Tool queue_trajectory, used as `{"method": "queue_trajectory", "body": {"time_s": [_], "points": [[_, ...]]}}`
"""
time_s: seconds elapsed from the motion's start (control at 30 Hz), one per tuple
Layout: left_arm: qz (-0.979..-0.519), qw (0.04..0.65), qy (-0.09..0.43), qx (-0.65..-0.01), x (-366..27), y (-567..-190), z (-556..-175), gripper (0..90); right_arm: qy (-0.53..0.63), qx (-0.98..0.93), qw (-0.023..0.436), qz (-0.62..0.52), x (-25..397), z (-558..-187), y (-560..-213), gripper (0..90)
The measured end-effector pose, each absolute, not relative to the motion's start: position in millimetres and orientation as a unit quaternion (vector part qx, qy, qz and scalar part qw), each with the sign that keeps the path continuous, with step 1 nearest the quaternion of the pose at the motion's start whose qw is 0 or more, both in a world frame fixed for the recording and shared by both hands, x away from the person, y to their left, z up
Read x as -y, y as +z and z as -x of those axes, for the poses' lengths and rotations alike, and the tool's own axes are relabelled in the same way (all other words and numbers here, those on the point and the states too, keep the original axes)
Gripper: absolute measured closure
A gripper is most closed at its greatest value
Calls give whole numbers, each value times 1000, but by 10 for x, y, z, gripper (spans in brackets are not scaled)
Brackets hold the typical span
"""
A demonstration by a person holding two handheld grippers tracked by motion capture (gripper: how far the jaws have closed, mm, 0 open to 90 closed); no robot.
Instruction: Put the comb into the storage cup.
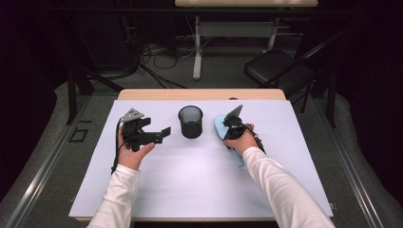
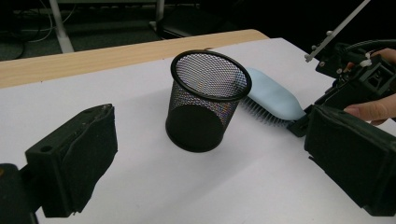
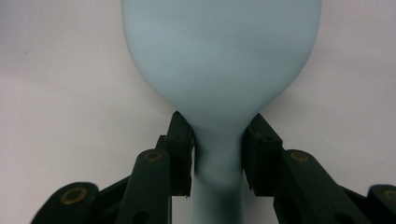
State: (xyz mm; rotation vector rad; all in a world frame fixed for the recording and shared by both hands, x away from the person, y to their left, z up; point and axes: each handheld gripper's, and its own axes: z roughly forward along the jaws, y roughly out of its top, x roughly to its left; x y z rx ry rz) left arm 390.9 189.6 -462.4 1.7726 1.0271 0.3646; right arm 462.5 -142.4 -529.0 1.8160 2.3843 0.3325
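A black mesh cup (image 1: 190, 121) (image 2: 208, 100) stands upright at the middle of the white mat (image 1: 190, 180). Just right of it lies a light blue brush (image 1: 219, 126) (image 2: 273, 98) (image 3: 219, 60), bristles down. My right gripper (image 1: 229, 129) (image 3: 218, 154) is shut on the brush's narrow neck, one jaw on each side; from the left gripper view it shows at the far right (image 2: 303, 123). My left gripper (image 1: 164, 134) (image 2: 210, 140) hovers left of the cup, aimed at it, open wide with nothing between its jaws.
The wooden table edge (image 1: 199, 94) runs along the far side of the mat. A black folding chair (image 1: 275, 66) and a desk frame (image 1: 197, 47) stand on the floor beyond. The mat's near half is bare.
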Motion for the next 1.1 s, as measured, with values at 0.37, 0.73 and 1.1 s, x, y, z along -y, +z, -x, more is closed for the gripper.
{"method": "queue_trajectory", "body": {"time_s": [0.37, 0.73, 1.1], "points": [[-736, 504, 149, -426, -1892, -4632, -3913, 28, 99, -790, 61, -602, 1412, -4619, -5278, 681], [-735, 504, 149, -428, -1899, -4640, -3918, 28, 88, -796, 58, -596, 1421, -4615, -5266, 692], [-736, 503, 150, -428, -1903, -4640, -3919, 28, 94, -795, 54, -596, 1431, -4614, -5266, 694]]}}
